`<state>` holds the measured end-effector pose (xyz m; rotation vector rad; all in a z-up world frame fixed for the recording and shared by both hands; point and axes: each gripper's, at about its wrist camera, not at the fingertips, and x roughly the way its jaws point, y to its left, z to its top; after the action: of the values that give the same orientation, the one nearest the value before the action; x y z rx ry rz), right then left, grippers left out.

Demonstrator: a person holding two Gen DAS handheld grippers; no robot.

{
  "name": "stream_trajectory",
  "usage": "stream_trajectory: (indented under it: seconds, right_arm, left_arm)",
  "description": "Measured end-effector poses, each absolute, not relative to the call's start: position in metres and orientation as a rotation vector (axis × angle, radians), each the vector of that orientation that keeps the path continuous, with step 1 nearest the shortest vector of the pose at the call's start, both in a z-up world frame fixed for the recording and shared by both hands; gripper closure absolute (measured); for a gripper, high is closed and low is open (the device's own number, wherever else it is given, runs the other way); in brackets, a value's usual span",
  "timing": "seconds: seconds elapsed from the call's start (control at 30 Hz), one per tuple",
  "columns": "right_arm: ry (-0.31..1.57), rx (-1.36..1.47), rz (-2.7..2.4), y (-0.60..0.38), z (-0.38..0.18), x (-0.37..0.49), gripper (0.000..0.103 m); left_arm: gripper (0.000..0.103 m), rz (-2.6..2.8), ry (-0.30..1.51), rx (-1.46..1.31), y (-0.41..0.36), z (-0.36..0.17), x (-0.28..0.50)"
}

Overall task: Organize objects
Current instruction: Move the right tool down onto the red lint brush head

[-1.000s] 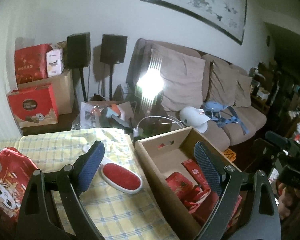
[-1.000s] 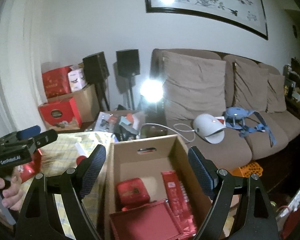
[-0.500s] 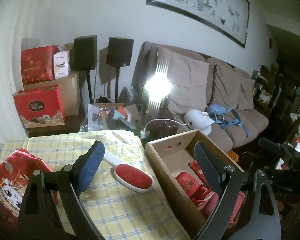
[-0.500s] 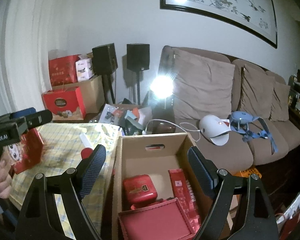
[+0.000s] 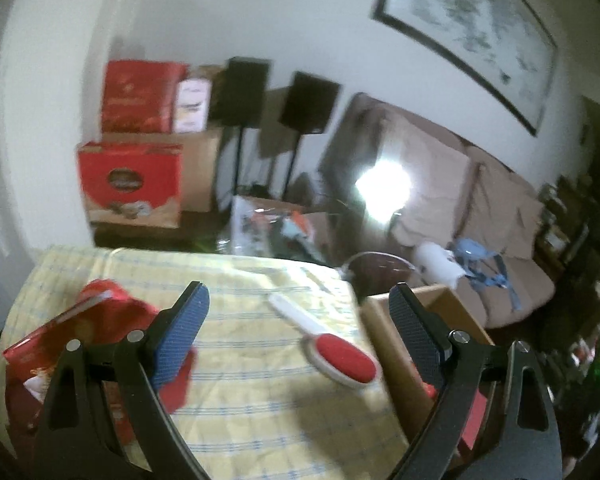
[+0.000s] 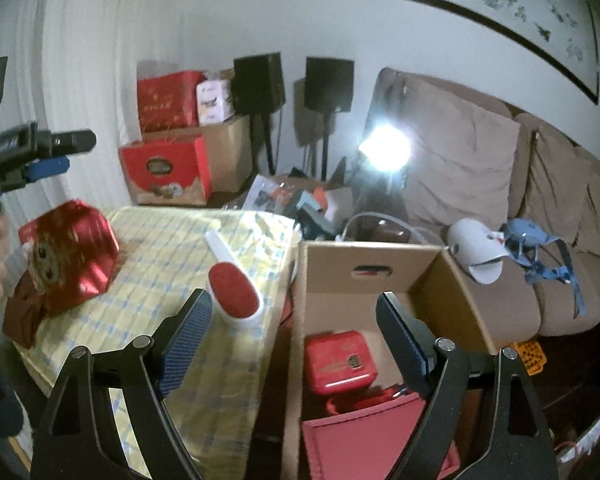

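Observation:
A red-and-white lint brush (image 5: 332, 348) lies on the yellow checked tablecloth (image 5: 240, 400); it also shows in the right wrist view (image 6: 232, 284). A red gift packet (image 5: 84, 344) lies at the table's left; it shows too in the right wrist view (image 6: 68, 256). A cardboard box (image 6: 364, 260) beside the table holds red boxes (image 6: 340, 360). My left gripper (image 5: 300, 336) is open and empty above the table, the brush between its fingers in view. My right gripper (image 6: 292, 344) is open and empty over the box's left wall. The left gripper's body (image 6: 28, 148) shows at far left.
A beige sofa (image 6: 480, 184) with a white object (image 6: 476, 248) and a blue strap stands behind. Two black speakers (image 6: 328, 80) on stands, red gift boxes (image 6: 168, 172) on cartons and a cluttered bag stand by the wall. A bright lamp (image 6: 386, 146) glares.
Both views have swung left. The left gripper has moved over the table, the box sliding to its right edge. The right gripper now sees the brush and packet.

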<state>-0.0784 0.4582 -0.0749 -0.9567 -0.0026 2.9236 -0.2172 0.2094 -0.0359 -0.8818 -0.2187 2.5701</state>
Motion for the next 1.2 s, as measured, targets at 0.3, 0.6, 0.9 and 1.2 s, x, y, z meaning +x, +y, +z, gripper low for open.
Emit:
stream_trajectory:
  seconds: [0.3,0.6,0.9,1.2]
  right_arm:
    - [0.017,-1.205,2.938,0.432,-0.123,-0.117,0.017]
    - [-0.002,-1.440,2.823,0.410,-0.181,-0.194,0.017]
    - [-0.086,-1.538,2.769,0.411,-0.210,-0.235,0.017]
    - [-0.075,-1.534,2.784,0.410,-0.210,-0.238,0.022]
  left_arm:
    - [0.013,2.619,-0.281,-1.006,0.169,-0.063,-0.245]
    - [0.013,2.596,-0.246,-1.039,0.170,-0.078,-0.254]
    - [0.013,2.563,-0.221,-1.062,0.182,-0.084,-0.255]
    - [0.013,2.568,-0.244,-1.038,0.185,-0.083,-0.254]
